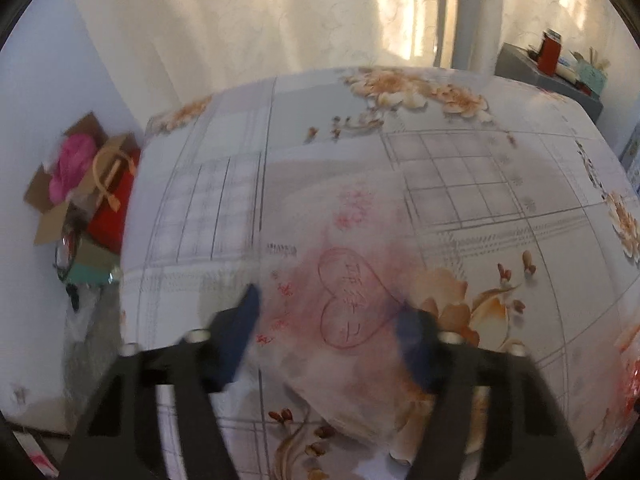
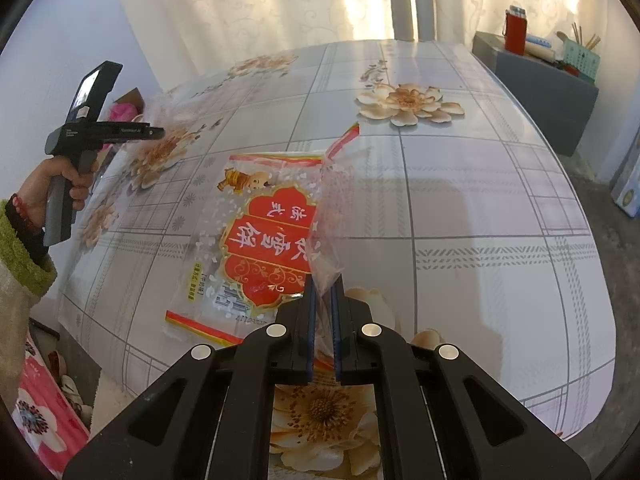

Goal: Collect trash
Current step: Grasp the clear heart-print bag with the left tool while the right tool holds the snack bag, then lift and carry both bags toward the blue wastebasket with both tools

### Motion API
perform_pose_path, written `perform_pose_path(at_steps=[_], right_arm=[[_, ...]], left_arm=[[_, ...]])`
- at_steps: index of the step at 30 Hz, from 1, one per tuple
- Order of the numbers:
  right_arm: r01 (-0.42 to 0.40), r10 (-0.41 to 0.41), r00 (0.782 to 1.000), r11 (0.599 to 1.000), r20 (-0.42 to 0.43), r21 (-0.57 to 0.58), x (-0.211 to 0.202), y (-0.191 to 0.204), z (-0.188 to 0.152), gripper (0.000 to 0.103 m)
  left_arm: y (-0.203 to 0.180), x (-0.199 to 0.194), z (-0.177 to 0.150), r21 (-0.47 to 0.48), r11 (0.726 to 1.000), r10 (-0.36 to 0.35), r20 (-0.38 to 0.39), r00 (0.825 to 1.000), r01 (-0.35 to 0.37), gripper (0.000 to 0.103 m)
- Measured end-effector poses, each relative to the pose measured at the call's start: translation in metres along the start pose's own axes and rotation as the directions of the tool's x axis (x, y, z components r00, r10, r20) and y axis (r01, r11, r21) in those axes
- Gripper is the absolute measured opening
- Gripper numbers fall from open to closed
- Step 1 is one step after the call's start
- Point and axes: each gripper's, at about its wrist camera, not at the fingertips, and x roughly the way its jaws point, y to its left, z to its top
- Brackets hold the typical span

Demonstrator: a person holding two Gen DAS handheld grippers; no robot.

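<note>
On the far left, by the wall, a cardboard box (image 1: pixel 60 184) with something pink in it sits on the floor. A hand (image 2: pixel 48 188) in a green sleeve (image 2: pixel 20 256) holds the left tool (image 1: pixel 328 312) over the left part of the flowery desk (image 2: pixel 500 220). Its two fingers stand partly apart, and a thin see-through bag (image 1: pixel 352 304) with a red heart drawn on it lies blurry between them; I cannot tell if they squeeze it. In the middle of the desk lies a clear snack wrapper (image 2: pixel 256 240) with a big red label. The right tool (image 2: pixel 324 292) is almost closed and pinches a thin clear plastic bag (image 2: pixel 332 208) that stands up just beside the wrapper. Far right, a grey cabinet (image 2: pixel 540 88) holds a red box (image 2: pixel 514 34).
</note>
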Motion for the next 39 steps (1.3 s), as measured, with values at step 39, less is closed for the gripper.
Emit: perform_pose_path(at_steps=[39], right_arm=[[0.037, -0.043, 0.997, 0.994, 0.059, 0.1, -0.059, -0.018, -0.029, 0.004]], left_arm=[[-0.12, -0.153, -0.187, 0.128, 0.987, -0.124, 0.206, 0.971, 0.099, 0.016]])
